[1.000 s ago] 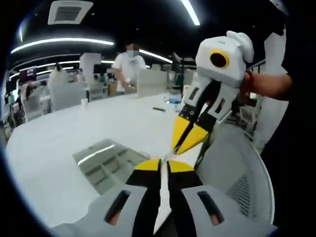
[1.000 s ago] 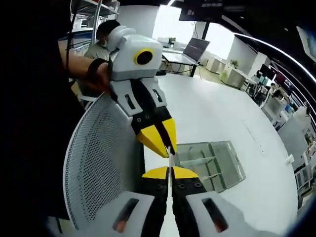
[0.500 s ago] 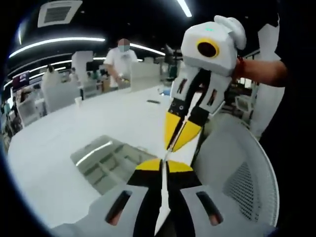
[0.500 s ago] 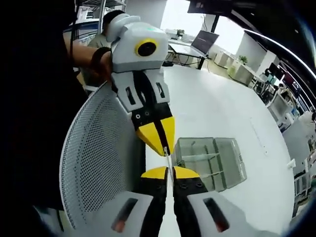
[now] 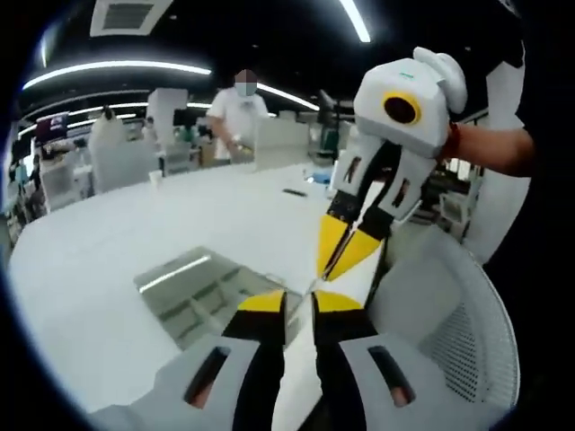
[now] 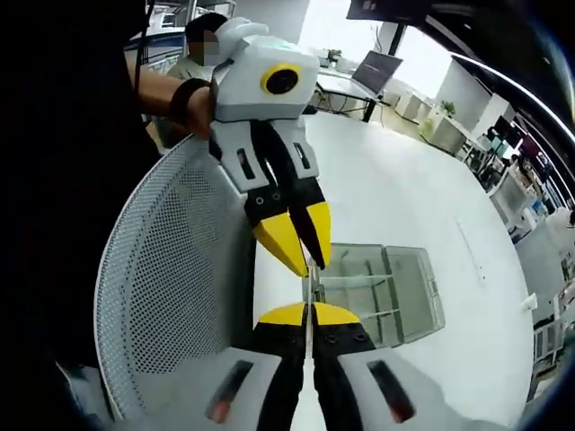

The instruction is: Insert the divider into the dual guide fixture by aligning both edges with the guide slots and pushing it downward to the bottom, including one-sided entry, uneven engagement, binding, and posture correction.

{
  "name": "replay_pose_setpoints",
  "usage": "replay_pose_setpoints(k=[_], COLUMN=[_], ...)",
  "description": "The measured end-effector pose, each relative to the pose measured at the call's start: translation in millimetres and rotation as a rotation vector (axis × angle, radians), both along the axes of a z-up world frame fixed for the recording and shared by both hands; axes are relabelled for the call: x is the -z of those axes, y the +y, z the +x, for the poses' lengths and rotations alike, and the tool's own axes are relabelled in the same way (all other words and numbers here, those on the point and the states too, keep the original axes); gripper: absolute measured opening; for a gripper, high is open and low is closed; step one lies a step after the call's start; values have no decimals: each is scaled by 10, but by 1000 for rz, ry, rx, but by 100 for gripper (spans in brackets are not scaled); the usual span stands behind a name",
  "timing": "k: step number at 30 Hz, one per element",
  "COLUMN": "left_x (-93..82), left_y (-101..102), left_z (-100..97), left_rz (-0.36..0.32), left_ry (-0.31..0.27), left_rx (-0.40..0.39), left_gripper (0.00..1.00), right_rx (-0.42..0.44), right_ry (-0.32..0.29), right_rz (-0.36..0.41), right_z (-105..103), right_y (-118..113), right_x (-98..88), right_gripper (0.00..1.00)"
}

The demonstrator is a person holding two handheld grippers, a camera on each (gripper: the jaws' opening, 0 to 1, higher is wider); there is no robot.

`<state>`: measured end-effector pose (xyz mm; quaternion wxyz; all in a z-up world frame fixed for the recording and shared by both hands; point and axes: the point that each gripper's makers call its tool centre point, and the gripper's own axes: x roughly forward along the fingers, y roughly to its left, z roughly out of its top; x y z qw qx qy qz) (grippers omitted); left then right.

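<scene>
right gripper (image 6: 309,310) fingers clamped on thin clear divider (image 6: 308,278), above fixture (image 6: 382,287) on counter (image 5: 108,242). left gripper (image 5: 299,301) fingers apart. risk: one-point hold lets divider tilt, one edge enters first, binds.

2 hand-held grippers (left (image 5: 299,301), right (image 6: 311,313)), 1 divider (image 6: 310,285), 1 fixture (image 6: 382,289), 1 mesh chair (image 6: 171,296).

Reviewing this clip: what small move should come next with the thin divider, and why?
Probably carry the thin clear divider sideways until it hangs over the transparent guide fixture on the white table. The right gripper is shut on the divider's edge, the left gripper has its jaws apart, and the divider sits beside the fixture, not in its slots.
</scene>
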<state>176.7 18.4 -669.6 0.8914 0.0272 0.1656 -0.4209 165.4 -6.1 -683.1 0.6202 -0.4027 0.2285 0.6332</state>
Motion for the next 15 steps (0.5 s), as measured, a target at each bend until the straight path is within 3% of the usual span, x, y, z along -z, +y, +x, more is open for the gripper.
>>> replay_pose_setpoints(k=[10,15], left_x=[50,55], left_y=[42,40], left_z=[64,63], left_rz=[1,2], left_ry=[17,19], left_rx=[-41,-57], left_gripper=[13,22], right_rx=[3,4], right_ry=[-1,-2], right_rz=[-7,-30], right_z=[144,206], right_y=[-24,-69], right_x=[-3,30], right_gripper=[0,0])
